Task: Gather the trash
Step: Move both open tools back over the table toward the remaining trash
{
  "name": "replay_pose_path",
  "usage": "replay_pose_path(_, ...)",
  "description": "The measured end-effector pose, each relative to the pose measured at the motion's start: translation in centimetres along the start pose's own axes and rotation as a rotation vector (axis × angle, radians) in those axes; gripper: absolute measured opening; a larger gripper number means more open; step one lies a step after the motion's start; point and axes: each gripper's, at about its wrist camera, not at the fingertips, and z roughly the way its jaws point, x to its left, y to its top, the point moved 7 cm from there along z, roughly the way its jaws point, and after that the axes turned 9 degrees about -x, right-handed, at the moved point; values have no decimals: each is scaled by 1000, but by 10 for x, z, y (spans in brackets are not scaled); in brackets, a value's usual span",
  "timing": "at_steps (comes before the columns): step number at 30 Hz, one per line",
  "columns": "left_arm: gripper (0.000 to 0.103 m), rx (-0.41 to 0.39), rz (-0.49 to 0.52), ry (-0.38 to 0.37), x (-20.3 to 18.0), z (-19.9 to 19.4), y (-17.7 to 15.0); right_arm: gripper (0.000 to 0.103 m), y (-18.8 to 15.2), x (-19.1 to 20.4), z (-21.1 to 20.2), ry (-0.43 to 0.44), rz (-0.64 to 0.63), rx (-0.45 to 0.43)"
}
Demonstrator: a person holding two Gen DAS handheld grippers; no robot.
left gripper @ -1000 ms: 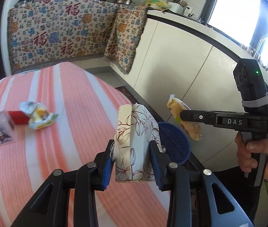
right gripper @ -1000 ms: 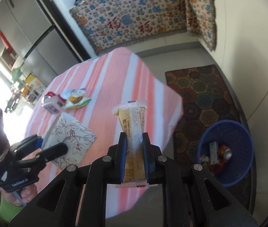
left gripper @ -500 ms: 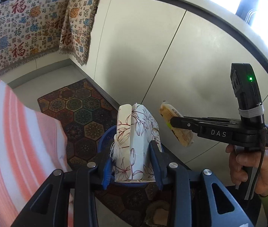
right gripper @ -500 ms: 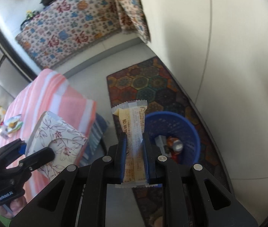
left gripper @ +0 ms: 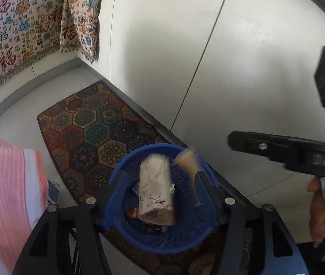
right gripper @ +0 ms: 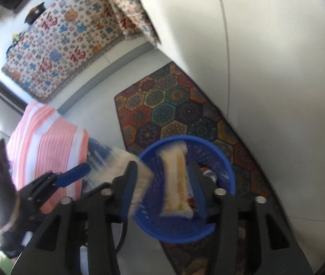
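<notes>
I have both claws spread wide above the round blue perforated plastic basket (left gripper: 162, 231), neither gripping anything. Between the fingers of my left claw (left gripper: 160, 183) the white floral-printed paper pack (left gripper: 156, 190) is blurred, free of the pads and dropping among the litter in the basket. Ahead of my right claw (right gripper: 162, 181) the long yellow-and-white snack wrapper (right gripper: 177, 181) hangs loose over the basket's mouth, also blurred. I judge this the release step. Next I would lift both claws clear and swing back toward the pink-and-white striped tablecloth (left gripper: 4, 183) on my left for whatever remains.
</notes>
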Motion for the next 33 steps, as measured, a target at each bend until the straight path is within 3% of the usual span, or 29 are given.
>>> replay_pose_path(6,63,-73,-47,-5,-3,-24,13,52,19,4,-29,-39,-45,-133)
replay_pose_path(14,64,-186,-28,28,-5,-113,23,89,36,21,-62,-131,-93,-298)
replay_pose_path(19,73,-229,-35,98,18,-180,6,98,34,52,-62,-155,-165,-325)
replay_pose_path(23,73,-219,-52,193,62,-230,-31,98,20,104,-59,-145,-295,-347)
replay_pose_path(26,73,-200,-65,281,103,-259,-64,98,-2,163,-54,-88,-404,-358)
replay_pose_path(33,73,-149,-140,512,218,-330,-155,98,-114,318,-33,168,-644,-219)
